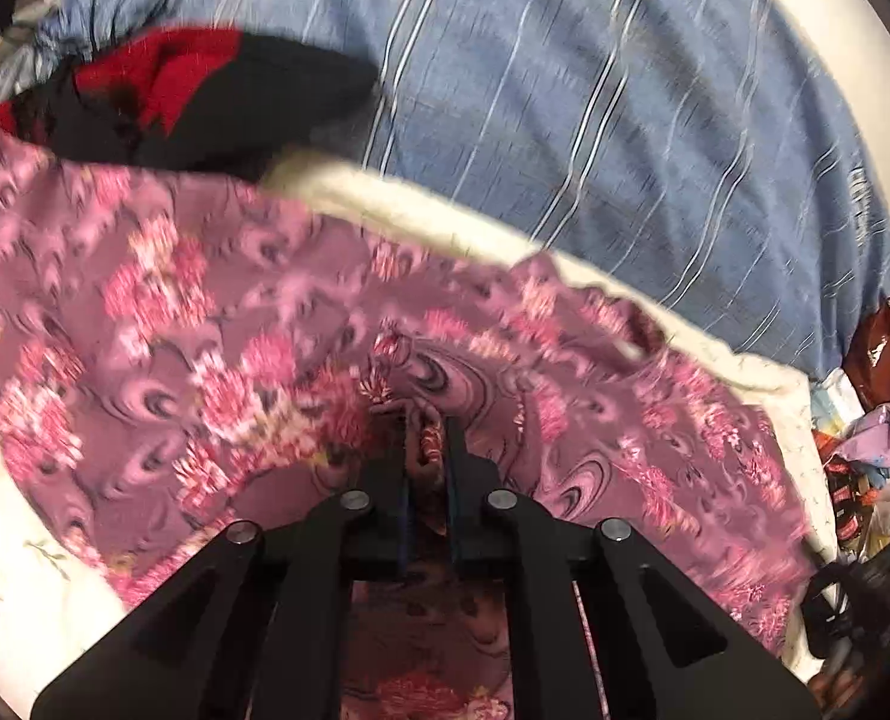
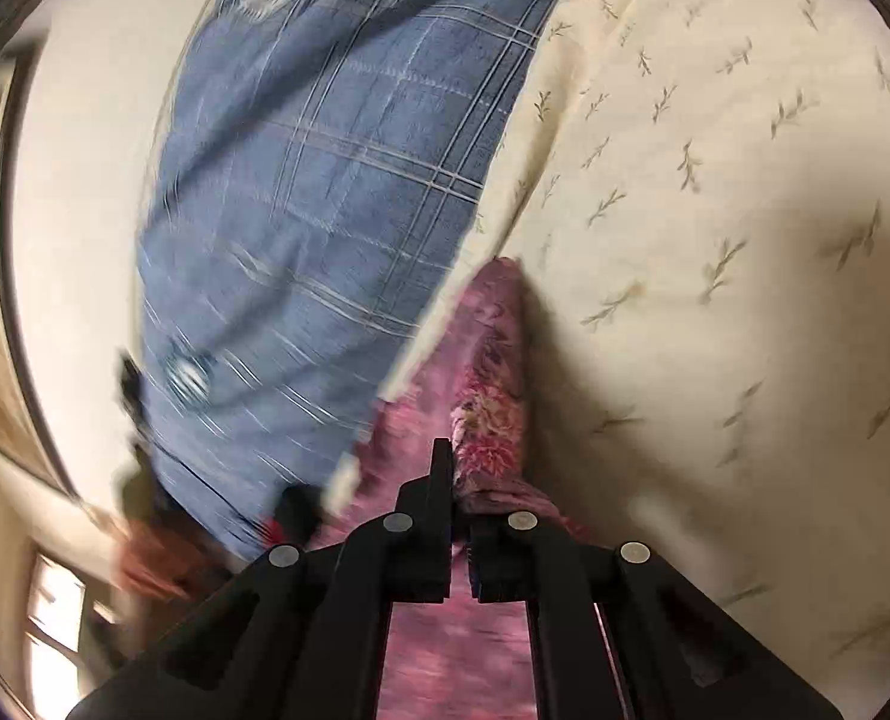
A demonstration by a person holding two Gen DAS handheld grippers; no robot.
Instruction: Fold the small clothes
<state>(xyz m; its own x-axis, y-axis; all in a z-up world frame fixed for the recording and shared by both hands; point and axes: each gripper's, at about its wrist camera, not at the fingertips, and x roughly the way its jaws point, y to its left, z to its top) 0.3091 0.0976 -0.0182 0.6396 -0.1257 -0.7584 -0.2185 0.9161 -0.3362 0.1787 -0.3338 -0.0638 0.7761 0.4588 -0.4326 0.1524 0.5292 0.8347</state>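
A mauve garment with pink flowers (image 1: 253, 348) lies spread over a cream quilt (image 1: 37, 576) in the left wrist view. My left gripper (image 1: 428, 438) is shut on a pinched fold of this floral garment near its middle. In the right wrist view the same floral garment (image 2: 493, 396) runs as a bunched strip away from the fingers, over the cream quilt (image 2: 715, 240). My right gripper (image 2: 457, 468) is shut on that strip's near end, and cloth covers the right finger.
A blue striped bed cover (image 1: 595, 108) lies beyond the quilt. A black and red garment (image 1: 193, 96) sits at the upper left. Crumpled clothes and wrappers (image 1: 883, 408) pile at the right edge. In the right wrist view, the blue cover (image 2: 325, 180) meets a pale wall (image 2: 85, 210).
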